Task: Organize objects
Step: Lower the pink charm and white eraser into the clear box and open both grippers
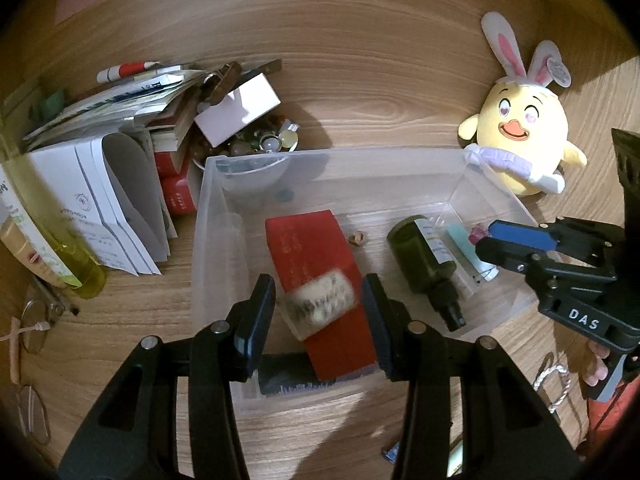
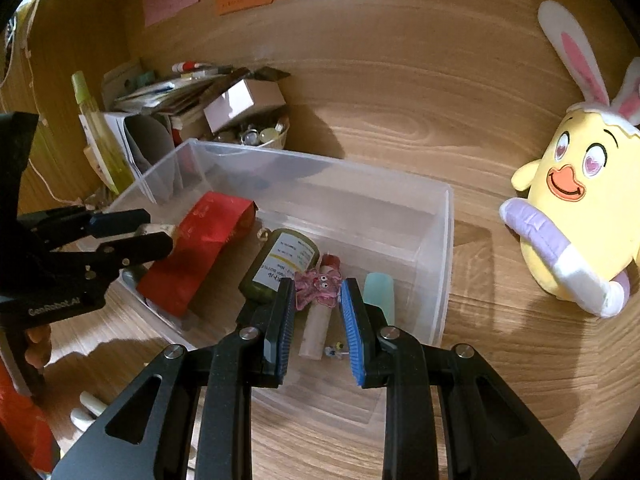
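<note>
Through my left wrist camera, my left gripper (image 1: pixel 318 300) is clenching a small blurred, patterned block (image 1: pixel 318 303) over the red box (image 1: pixel 320 276) lying in the clear plastic bin (image 1: pixel 216 200) on the wooden desk (image 1: pixel 380 92). A dark green bottle (image 1: pixel 424 260) is lying toward the bin's right end.

Through my right wrist camera, my right gripper (image 2: pixel 318 312) is grasping a pink figure charm (image 2: pixel 319 286) above the bin's near right corner, just beside the bottle (image 2: pixel 280 268). A yellow plush duck (image 2: pixel 580 216) is sitting beyond the bin's right edge.
</note>
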Tool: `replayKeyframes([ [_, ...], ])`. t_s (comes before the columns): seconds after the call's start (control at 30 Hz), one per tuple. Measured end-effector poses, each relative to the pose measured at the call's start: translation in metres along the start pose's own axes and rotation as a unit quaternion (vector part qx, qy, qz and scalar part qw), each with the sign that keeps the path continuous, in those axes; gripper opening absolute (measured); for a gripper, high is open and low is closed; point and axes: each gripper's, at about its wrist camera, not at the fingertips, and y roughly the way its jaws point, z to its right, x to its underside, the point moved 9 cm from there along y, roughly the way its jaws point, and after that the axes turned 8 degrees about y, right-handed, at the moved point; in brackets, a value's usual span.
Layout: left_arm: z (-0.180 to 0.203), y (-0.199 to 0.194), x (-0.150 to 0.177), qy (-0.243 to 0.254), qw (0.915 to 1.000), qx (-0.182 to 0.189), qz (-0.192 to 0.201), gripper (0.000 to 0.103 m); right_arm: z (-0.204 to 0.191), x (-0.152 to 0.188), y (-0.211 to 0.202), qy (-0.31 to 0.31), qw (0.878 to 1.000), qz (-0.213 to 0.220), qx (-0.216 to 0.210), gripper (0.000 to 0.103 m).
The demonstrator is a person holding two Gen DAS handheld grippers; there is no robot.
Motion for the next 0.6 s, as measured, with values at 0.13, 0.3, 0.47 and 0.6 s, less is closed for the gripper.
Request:
replayKeyframes([
  [0.13, 0.0, -0.006, 0.0, -0.002, 1.0, 0.003, 0.006, 0.048, 0.002, 0.0, 0.0, 0.001, 1.0, 0.001, 0.01, 0.022],
  [0.3, 0.003, -0.02, -0.002, 0.005, 0.9998, 0.0, 0.022, 0.055, 0.004, -0.001, -0.002, 0.006, 1.0, -0.001, 0.013, 0.023],
  [0.47, 0.005, -0.04, -0.003, 0.015, 0.9989, -0.008, 0.043, 0.059, 0.002, -0.004, -0.015, 0.003, 1.0, 0.017, 0.018, 0.041],
  [0.6, 0.007, -0.054, 0.002, 0.017, 0.9984, -0.012, 0.053, 0.066, -0.002, -0.006, -0.035, -0.001, 0.999, 0.04, 0.017, 0.057],
])
